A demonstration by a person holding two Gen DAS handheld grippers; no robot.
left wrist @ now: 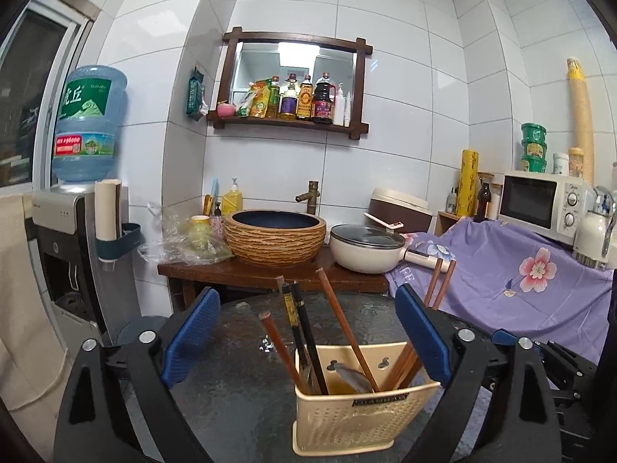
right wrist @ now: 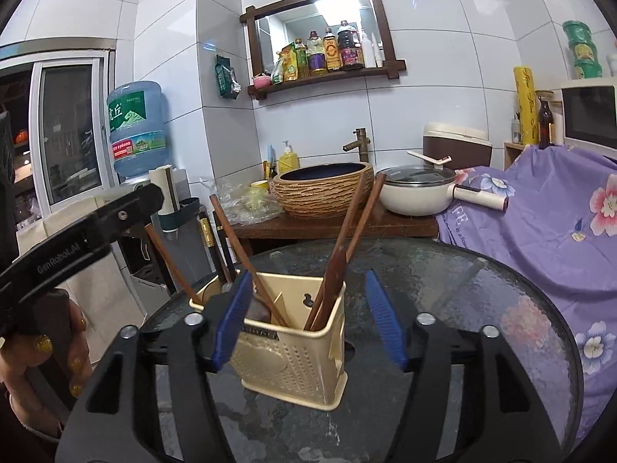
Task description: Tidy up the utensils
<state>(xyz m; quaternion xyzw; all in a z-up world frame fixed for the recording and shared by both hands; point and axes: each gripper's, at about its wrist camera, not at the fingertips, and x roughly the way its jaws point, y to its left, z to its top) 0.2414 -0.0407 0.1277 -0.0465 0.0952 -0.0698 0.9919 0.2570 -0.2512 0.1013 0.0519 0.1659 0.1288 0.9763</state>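
Both of my grippers stand wide open and hold nothing. The utensil holder (left wrist: pixel 358 405) sits on the tabletop (left wrist: pixel 231 386) directly ahead of my left gripper (left wrist: pixel 308 343), between its fingers' line of reach, and ahead of my right gripper (right wrist: pixel 308 320) too. Chopsticks (left wrist: pixel 308 332) stand loaded inside. Judged step: sorting nearly complete. Next move calls for checking for stray utensils before closing on anything.

The utensil holder's (left wrist: pixel 354 424) walls hide the chopsticks' (left wrist: pixel 339 316) lower ends. A blue finger (right wrist: pixel 231 320) covers its label. The microwave (right wrist: pixel 590 115) is cut off by the frame edge.
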